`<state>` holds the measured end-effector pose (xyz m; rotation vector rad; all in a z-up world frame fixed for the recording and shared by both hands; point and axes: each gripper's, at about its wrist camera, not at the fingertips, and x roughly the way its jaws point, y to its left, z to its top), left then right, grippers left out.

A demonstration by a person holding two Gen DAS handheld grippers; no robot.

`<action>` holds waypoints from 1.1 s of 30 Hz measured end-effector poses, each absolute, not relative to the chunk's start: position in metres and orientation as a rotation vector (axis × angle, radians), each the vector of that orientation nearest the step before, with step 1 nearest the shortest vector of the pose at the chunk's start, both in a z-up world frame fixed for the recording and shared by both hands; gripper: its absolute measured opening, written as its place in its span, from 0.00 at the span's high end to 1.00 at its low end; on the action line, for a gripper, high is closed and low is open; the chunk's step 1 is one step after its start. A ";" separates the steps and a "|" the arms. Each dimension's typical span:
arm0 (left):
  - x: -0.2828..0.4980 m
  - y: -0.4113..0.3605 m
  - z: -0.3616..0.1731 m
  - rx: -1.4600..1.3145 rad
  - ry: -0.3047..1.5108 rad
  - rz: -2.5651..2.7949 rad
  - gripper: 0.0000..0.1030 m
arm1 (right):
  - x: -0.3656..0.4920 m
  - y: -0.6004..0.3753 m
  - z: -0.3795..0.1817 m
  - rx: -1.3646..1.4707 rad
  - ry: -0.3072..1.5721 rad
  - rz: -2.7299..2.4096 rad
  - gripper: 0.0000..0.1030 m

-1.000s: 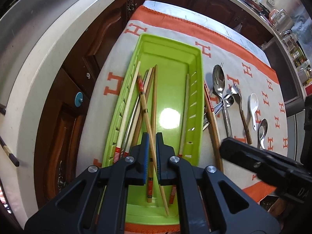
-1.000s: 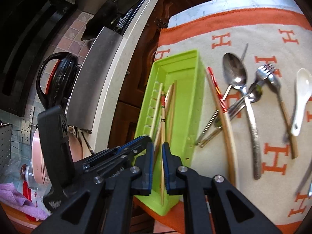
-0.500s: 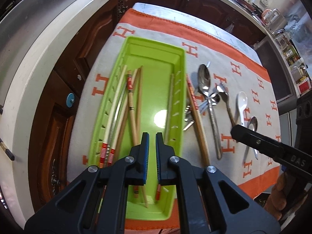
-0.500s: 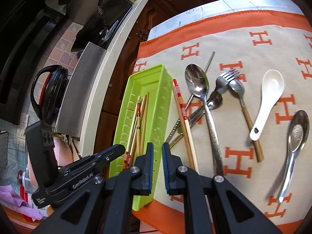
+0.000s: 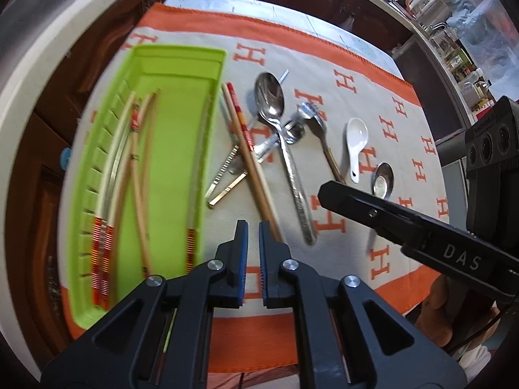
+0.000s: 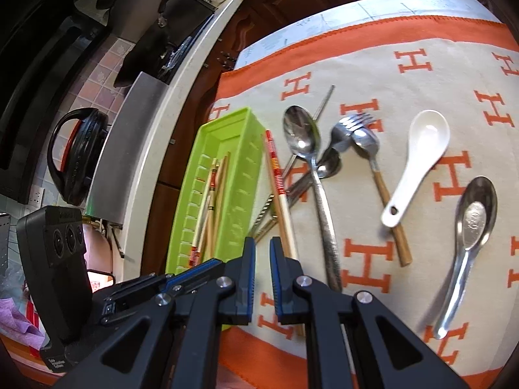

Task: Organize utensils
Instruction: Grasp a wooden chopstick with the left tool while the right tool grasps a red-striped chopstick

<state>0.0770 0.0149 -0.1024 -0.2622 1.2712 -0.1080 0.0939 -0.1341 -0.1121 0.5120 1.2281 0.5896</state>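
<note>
The chopsticks [image 5: 249, 155] still out of the tray [image 5: 181, 64] lie as a pair on the cloth [image 5: 356, 64], just beside the tray's right wall, red-banded ends away from me and plain ends running down toward my left tool [image 5: 253, 243]. Several more chopsticks already lie lengthwise inside the tray. To take the pair well, I judge I should open the left tool wide enough for both sticks, come down on the near plain ends, close across them squarely so neither rolls out, then lift clear of the flat metal pieces [image 5: 227, 178] they cross before swinging over the wall and laying them along the tray's length. My left tool hangs above the cloth with its blue-padded fingers nearly together, a narrow gap between them and nothing held, pointing along the pair. My right tool [image 6: 259, 259] hovers close beside it, likewise almost closed and empty, aimed at the same stretch between tray and big spoon [image 6: 303, 136]. The fork [image 6: 363, 133], white spoon [image 6: 421, 149] and small steel spoon [image 6: 476, 214] lie farther right, well apart from the tray.
</note>
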 end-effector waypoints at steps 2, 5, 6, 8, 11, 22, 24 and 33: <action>0.077 0.014 -0.107 -0.289 1.275 -0.113 0.96 | 0.095 -0.138 -0.115 0.509 1.229 0.582 0.90; 0.079 0.012 -0.115 -0.346 1.279 -0.118 0.96 | 0.098 -0.145 -0.122 0.520 1.239 0.577 0.90; 0.080 0.012 -0.118 -0.367 1.280 -0.119 0.96 | 0.099 -0.148 -0.125 0.524 1.243 0.576 0.90; 0.083 0.012 -0.124 -0.399 1.288 -0.113 0.96 | 0.101 -0.151 -0.128 0.532 1.246 0.577 0.90; 0.088 0.009 -0.133 -0.421 1.304 -0.103 0.96 | 0.104 -0.157 -0.133 0.547 1.250 0.584 0.90; 0.109 -0.001 -0.162 -0.418 1.356 -0.021 0.96 | 0.110 -0.173 -0.143 0.592 1.251 0.613 0.90; 0.111 -0.003 -0.165 -0.404 1.364 -0.004 0.96 | 0.111 -0.176 -0.145 0.600 1.251 0.615 0.90; 0.116 -0.005 -0.170 -0.370 1.365 0.038 0.96 | 0.114 -0.178 -0.149 0.612 1.256 0.634 0.90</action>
